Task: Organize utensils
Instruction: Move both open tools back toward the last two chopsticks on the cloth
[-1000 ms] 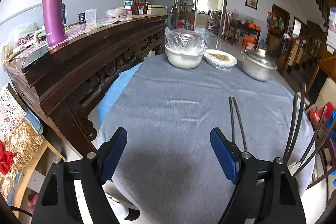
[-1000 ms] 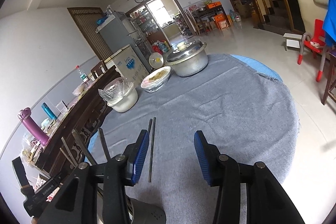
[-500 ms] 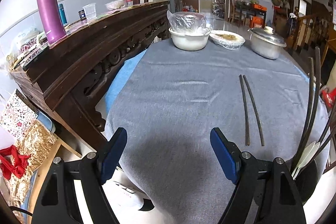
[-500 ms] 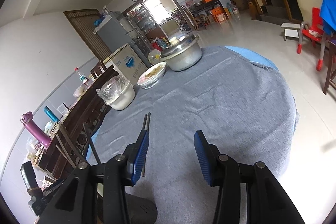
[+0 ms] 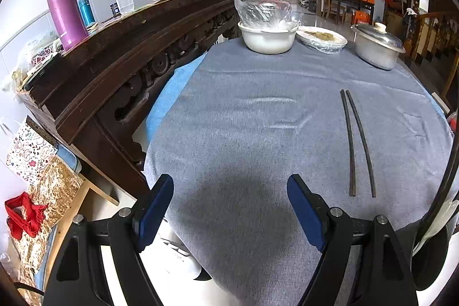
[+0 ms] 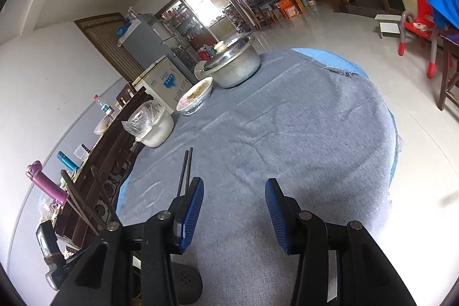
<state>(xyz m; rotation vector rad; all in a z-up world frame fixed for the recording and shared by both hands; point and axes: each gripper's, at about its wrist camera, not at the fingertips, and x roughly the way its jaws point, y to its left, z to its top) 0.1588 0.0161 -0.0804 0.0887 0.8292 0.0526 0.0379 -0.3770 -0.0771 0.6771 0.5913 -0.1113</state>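
Note:
A pair of dark chopsticks [image 5: 357, 142] lies side by side on the grey tablecloth [image 5: 258, 128], ahead and to the right of my left gripper [image 5: 229, 205], which is open and empty above the table's near edge. At the right edge of the left wrist view stands a dark utensil holder [image 5: 430, 257] with more chopsticks and a white spoon in it. In the right wrist view the chopsticks [image 6: 185, 171] lie just beyond the left finger of my right gripper [image 6: 233, 208], which is open and empty. The holder's perforated base [image 6: 183, 286] shows at the bottom left.
At the table's far side stand a plastic-covered white bowl [image 5: 268, 33], a covered dish of food [image 5: 321, 39] and a lidded metal pot [image 5: 375, 46]. A dark carved sideboard [image 5: 129, 53] with a purple flask [image 5: 64, 5] runs along the left. Red chairs [image 6: 418, 27] stand at the right.
Both grippers have drawn back and up from the table, so the chopsticks now lie farther ahead in both views. Both stay open and empty.

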